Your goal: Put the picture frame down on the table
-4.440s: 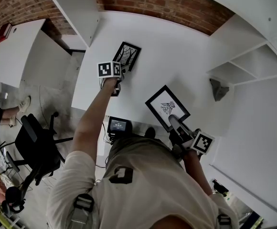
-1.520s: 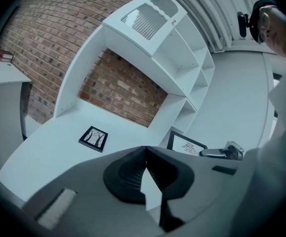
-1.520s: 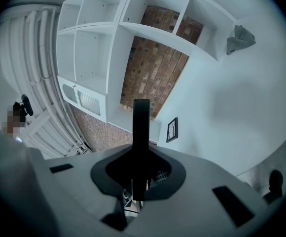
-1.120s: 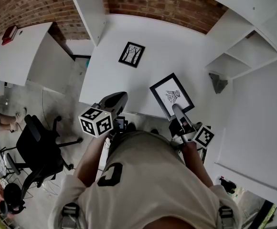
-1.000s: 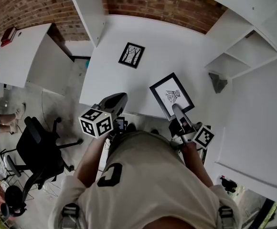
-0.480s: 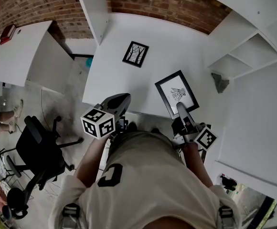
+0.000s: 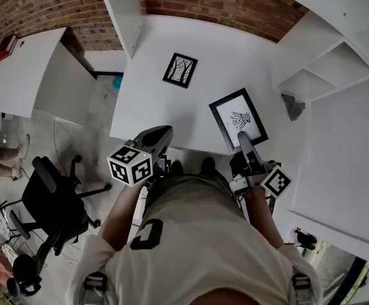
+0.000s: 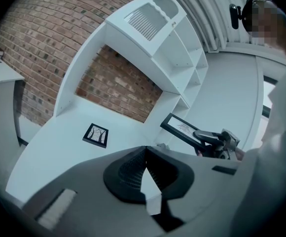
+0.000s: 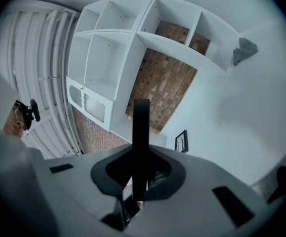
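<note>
A large black picture frame (image 7: 237, 117) with a white mat and a small drawing hangs tilted over the near right part of the white table (image 7: 222, 62). My right gripper (image 7: 242, 137) is shut on its near edge. In the right gripper view the frame (image 9: 141, 127) shows edge-on as a dark bar between the jaws (image 9: 140, 177). From the left gripper view the same frame (image 8: 181, 128) appears raised off the table. My left gripper (image 7: 161, 133) is shut and empty at the table's front edge (image 8: 145, 156).
A smaller black frame (image 7: 180, 70) with a tree picture lies flat on the table's far left part (image 8: 96, 135). White shelves (image 7: 327, 68) stand at the right, with a grey object (image 7: 290, 106) on one. An office chair (image 7: 51, 196) is on the floor at the left.
Earlier my left gripper reached to the small frame on the table; it has since drawn back to the front edge, leaving that frame lying there. The right gripper keeps its hold on the large frame.
</note>
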`<state>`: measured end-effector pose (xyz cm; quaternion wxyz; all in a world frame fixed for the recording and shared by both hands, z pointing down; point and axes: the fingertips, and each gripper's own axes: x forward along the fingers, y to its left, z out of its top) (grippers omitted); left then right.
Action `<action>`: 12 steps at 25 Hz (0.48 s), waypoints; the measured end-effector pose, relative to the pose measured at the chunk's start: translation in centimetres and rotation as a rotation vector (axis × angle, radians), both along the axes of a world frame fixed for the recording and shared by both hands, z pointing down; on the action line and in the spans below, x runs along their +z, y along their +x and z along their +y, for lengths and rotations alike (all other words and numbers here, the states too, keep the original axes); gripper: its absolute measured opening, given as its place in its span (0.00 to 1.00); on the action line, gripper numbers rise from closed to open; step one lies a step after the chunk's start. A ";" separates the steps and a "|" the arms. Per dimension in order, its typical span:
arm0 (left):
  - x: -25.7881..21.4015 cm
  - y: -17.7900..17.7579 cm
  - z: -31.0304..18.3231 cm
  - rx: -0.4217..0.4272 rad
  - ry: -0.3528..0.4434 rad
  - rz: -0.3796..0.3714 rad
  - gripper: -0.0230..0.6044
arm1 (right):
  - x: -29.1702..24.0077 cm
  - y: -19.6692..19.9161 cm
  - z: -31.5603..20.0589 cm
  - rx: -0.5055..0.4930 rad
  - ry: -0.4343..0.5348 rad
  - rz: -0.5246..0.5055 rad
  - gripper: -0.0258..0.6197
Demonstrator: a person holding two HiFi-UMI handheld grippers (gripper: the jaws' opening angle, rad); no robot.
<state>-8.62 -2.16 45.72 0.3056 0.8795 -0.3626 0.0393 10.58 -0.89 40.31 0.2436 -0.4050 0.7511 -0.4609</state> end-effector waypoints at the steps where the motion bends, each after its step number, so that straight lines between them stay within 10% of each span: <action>1: -0.1 0.1 -0.1 0.001 0.003 -0.003 0.04 | -0.1 0.1 -0.1 0.003 0.002 -0.008 0.08; 12: -0.6 1.1 -1.8 -0.051 0.005 -0.025 0.04 | -1.8 1.1 -3.4 -0.039 0.035 -0.076 0.08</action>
